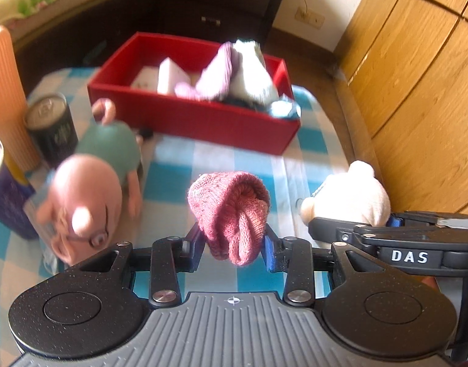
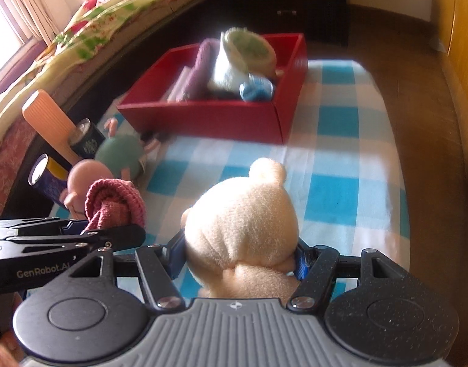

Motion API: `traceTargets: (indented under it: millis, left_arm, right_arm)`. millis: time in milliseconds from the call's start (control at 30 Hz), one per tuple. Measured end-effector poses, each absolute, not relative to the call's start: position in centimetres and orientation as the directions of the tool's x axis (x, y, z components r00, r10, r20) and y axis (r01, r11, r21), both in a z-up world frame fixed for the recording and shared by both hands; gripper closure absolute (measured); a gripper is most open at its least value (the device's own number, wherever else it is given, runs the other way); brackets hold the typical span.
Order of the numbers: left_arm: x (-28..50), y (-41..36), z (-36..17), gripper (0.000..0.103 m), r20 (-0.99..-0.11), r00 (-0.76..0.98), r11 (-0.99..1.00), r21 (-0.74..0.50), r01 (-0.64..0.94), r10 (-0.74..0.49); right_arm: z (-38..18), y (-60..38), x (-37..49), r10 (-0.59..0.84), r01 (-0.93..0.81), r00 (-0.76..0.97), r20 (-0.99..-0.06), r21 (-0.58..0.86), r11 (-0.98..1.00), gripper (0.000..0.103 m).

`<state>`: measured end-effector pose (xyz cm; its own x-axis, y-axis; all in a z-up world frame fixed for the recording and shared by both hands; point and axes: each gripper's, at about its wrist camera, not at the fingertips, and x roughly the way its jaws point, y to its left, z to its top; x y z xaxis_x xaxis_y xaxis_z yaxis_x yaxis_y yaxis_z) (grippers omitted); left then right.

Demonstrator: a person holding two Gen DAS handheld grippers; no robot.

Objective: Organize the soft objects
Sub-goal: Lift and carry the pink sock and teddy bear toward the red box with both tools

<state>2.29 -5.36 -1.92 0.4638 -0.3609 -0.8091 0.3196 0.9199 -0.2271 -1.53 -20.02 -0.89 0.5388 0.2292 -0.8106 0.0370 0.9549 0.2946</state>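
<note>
Pinching a ribbed knit maroon sock (image 1: 230, 217), left hand-held gripper (image 1: 234, 244); right hand-held gripper (image 2: 238, 257), fuzzy cream bear (image 2: 243, 223).

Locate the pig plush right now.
The pig plush lies on the checkered cloth, left of the left gripper, beside the cans, before the red box.

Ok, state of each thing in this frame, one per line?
Left claw: shut on pink knit sock roll.
Right claw: shut on cream teddy bear.
Red box: open, part-filled with soft items.
Pig plush: lying on checked cloth.
Dark can: upright.
</note>
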Motion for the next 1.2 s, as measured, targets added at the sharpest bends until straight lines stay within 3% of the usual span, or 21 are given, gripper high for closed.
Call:
traceTargets:
  millis: [400,1200]
  left_arm:
    - [5.4,-6.0,0.9,0.063,-0.765,0.539,0.926,-0.201,0.319,-0.352]
    - [12.2,-5.8,1.1,0.062,-0.786,0.574,0.966,-0.114,0.234,-0.232]
  right_arm:
    - [2.2,-20.4,2.0,0.207,0.05,0.62,-0.757,0.301,0.952,0.059]
    - [4.0,-18.6,9.3,0.158,0.023,0.641,-0.751,0.225,0.974,0.059]
